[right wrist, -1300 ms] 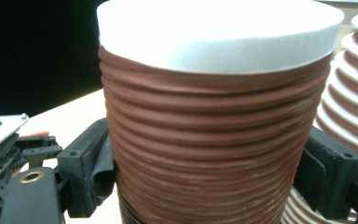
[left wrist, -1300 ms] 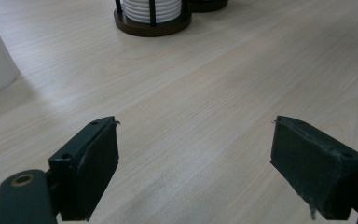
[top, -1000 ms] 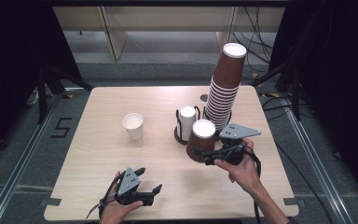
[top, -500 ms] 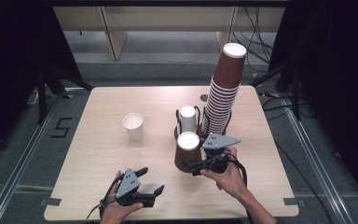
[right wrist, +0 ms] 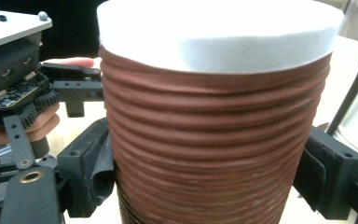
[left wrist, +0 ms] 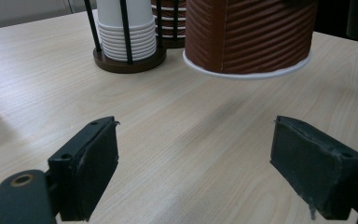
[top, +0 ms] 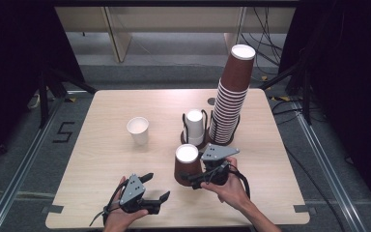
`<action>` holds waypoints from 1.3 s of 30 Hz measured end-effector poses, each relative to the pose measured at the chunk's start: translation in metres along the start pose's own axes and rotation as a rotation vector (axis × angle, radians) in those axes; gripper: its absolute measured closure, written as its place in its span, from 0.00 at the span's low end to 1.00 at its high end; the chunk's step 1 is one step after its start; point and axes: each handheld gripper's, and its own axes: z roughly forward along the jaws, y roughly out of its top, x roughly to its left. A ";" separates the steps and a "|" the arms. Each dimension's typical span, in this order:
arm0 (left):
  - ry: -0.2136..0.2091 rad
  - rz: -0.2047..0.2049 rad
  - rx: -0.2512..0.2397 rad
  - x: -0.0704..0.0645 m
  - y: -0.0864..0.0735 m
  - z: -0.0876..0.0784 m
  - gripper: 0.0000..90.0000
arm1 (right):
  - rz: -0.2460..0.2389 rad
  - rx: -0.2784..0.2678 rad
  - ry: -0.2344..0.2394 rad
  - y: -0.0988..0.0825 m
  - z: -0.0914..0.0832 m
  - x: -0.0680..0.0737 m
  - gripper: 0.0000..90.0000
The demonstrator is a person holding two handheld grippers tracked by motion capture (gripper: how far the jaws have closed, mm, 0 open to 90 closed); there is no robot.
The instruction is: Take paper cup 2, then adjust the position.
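My right gripper point(top: 190, 177) is shut on an upside-down brown ribbed cup point(top: 187, 164), with its white base on top. Its jaws press the ribbed wall from both sides point(right wrist: 209, 182). In the left gripper view the cup point(left wrist: 249, 37) has its white rim down, just over the wood. My left gripper point(top: 157, 187) lies near the table's front edge, open, with only bare wood between its jaws point(left wrist: 196, 172). It points toward the brown cup, a short way off.
A tall leaning stack of brown cups point(top: 232, 101) and a wire holder with white cups point(top: 194, 126) stand behind the held cup. A single white cup point(top: 138, 129) stands upright at centre left. The wooden table point(top: 280, 159) has bare room on its left and right.
My right gripper has carried the brown cup from beside the stacks toward the person and to the left, and lower. The left gripper has stayed where it was.
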 end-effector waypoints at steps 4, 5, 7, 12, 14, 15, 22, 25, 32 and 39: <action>0.002 0.004 0.007 -0.001 0.001 -0.001 0.16 | -0.012 -0.009 0.005 -0.001 0.002 0.002 0.20; 0.002 0.004 0.007 -0.001 0.001 -0.001 0.16 | 0.010 -0.001 0.020 -0.001 0.003 0.004 0.20; 0.005 0.001 -0.002 -0.001 0.000 -0.002 0.16 | 0.002 -0.010 0.018 -0.001 0.004 0.006 0.20; -0.017 0.010 -0.031 -0.004 0.001 -0.004 0.16 | -0.004 -0.006 0.023 -0.001 0.006 0.011 0.20; -0.031 0.014 -0.052 -0.006 0.002 -0.003 0.16 | 0.000 -0.016 0.039 -0.001 0.008 0.013 0.20; -0.037 0.020 -0.050 -0.007 0.002 -0.003 0.16 | -0.021 -0.008 0.026 -0.001 0.008 0.013 0.20; -0.086 0.009 -0.080 -0.011 0.002 0.001 0.16 | -0.020 -0.011 0.039 -0.003 0.014 0.018 0.20; -0.089 0.015 -0.075 -0.013 0.002 0.001 0.16 | -0.028 -0.014 0.036 -0.003 0.015 0.020 0.20; -0.107 0.001 -0.069 -0.014 0.001 0.006 0.15 | -0.001 -0.033 0.083 -0.003 0.019 0.028 0.20; -0.111 -0.063 -0.056 -0.015 0.000 0.010 0.09 | -0.010 -0.042 0.077 -0.004 0.023 0.035 0.20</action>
